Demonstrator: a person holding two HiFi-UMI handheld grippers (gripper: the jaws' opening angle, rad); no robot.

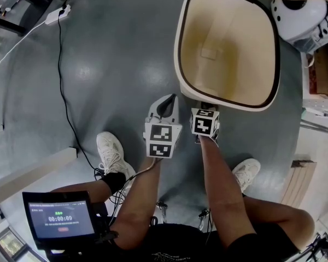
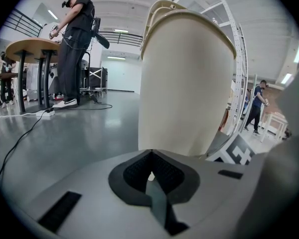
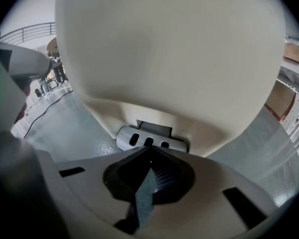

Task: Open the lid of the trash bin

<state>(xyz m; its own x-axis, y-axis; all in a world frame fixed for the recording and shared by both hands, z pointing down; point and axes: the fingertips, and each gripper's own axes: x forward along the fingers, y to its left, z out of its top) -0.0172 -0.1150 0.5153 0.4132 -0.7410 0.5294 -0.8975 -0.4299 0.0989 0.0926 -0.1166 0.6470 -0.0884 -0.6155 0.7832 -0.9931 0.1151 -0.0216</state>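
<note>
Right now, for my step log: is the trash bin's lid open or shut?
Open. The head view looks straight into the trash bin, and the left gripper view shows the lid raised behind its rim.

Head view: camera on the person's head, facing steeply down at the grey floor [image 1: 109,64]. It looks straight into the trash bin [image 1: 179,48] from above, with the left tongs [image 1: 165,103] and right tongs [image 1: 206,107] just below its rim.

Left gripper view: low, near floor level, facing roughly level along its jaws. The bin's side is close ahead, with the open hall [image 2: 65,83] to the left.

Right gripper view: nearer still, tilted slightly up. The bin fills the frame, and its pedal [image 3: 148,139] lies just beyond the tips.

Shared: the bin and floor show in all three views. The right tongs' marker cube [image 2: 236,154] shows at the right edge of the left gripper view.
</note>
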